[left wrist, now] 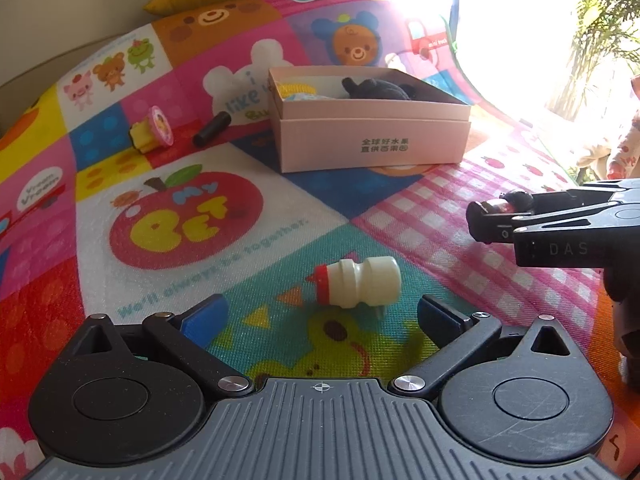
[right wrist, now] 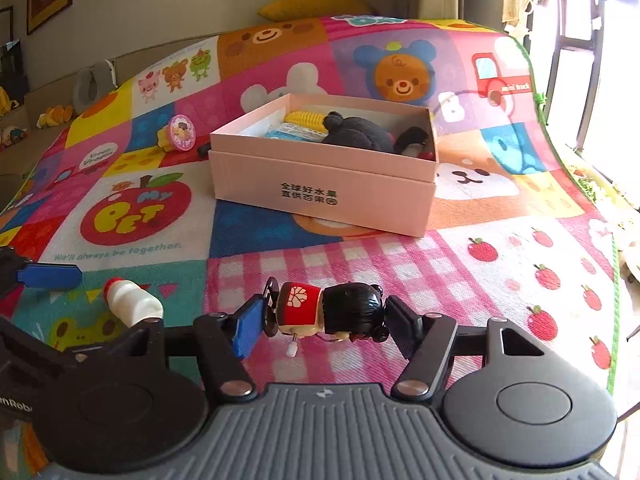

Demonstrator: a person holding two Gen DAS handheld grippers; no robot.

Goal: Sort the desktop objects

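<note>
Progress looks roughly halfway, judging by what's in vs. out of the pink cardboard box (right wrist: 320, 184), centre of the right wrist view. Already inside: yellow ribbed corn-like toy (right wrist: 306, 119), black plush toy (right wrist: 360, 132), some pale blue packet (right wrist: 292, 134) w/ details too small to read.

Still out on the colourful cartoon play mat (right wrist: 480, 280): small white plastic bottle w/ red cap (left wrist: 356, 282) lying on its side, lower centre of the left wrist view; pink-and-yellow round stamp-like toy (left wrist: 154, 130) and short black cylinder (left wrist: 212, 130), both upper left of that view, just left of the box. Plus the wind-up doll w/ black hair and red dress (right wrist: 328, 310), lying sideways at lower centre of the right wrist view.

Right gripper (right wrist: 326, 322): jaws partly closed around the doll, blue pad at its base end, black pad at its head. They look touching or nearly so; can't tell if the grip is firm yet.

Left gripper (left wrist: 320, 314): jaws spread wide, nothing held, bottle sits just ahead between the fingertips, not touched.

So approx. four items left to box; doll likely next, then bottle.
</note>
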